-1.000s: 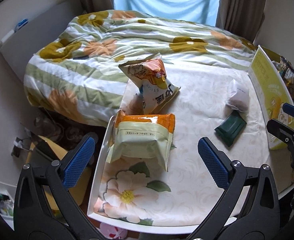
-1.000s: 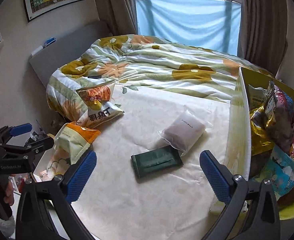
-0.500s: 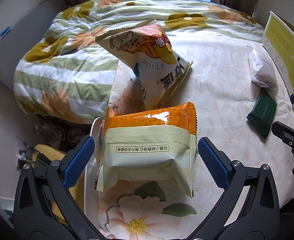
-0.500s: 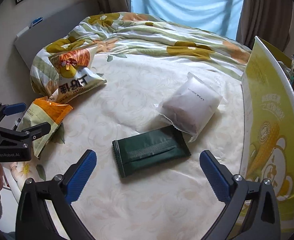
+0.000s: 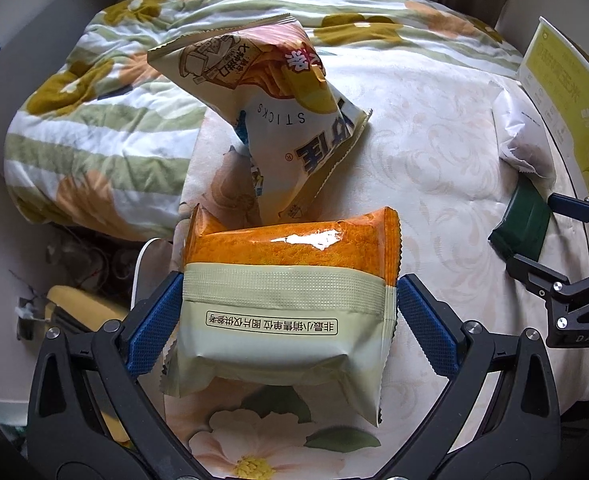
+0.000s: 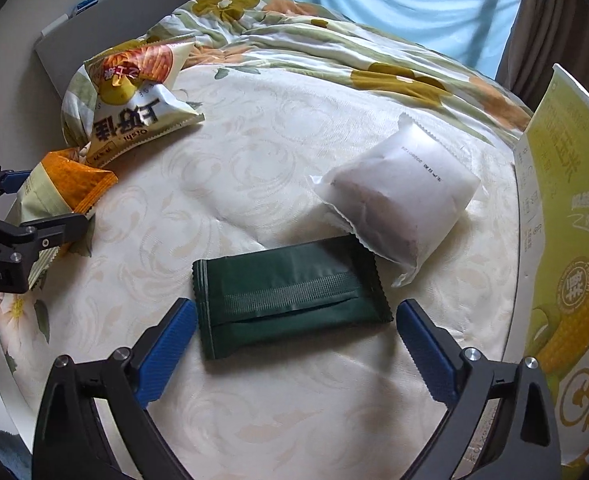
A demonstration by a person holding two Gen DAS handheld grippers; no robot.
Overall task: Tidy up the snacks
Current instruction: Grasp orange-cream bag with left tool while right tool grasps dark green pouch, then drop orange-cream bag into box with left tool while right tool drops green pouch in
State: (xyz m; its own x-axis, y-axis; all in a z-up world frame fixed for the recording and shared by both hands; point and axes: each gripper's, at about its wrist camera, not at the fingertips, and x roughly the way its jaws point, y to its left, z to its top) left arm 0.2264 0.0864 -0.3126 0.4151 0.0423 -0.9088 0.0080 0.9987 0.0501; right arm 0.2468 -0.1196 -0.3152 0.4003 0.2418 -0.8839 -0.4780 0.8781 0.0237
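An orange and pale green snack packet (image 5: pixel 286 304) lies at the table's left edge, and also shows in the right wrist view (image 6: pixel 60 194). My left gripper (image 5: pixel 290 320) is open, its blue pads on either side of the packet and close to its edges. A white and orange sticks bag (image 5: pixel 270 108) leans beyond it. A dark green packet (image 6: pixel 290 296) lies flat on the table. My right gripper (image 6: pixel 296 340) is open around the packet's near end, with a gap on both sides. A white pouch (image 6: pixel 402 200) lies just behind it.
A yellow and white cardboard box (image 6: pixel 566 264) stands along the table's right edge. A floral quilt (image 5: pixel 106 92) covers the bed behind the table (image 6: pixel 294 152). Left of the table, the floor holds clutter and a yellow object (image 5: pixel 82 304).
Both grippers have moved forward and down. The left now straddles the orange and green packet. The right now straddles the dark green packet. Both stay open.
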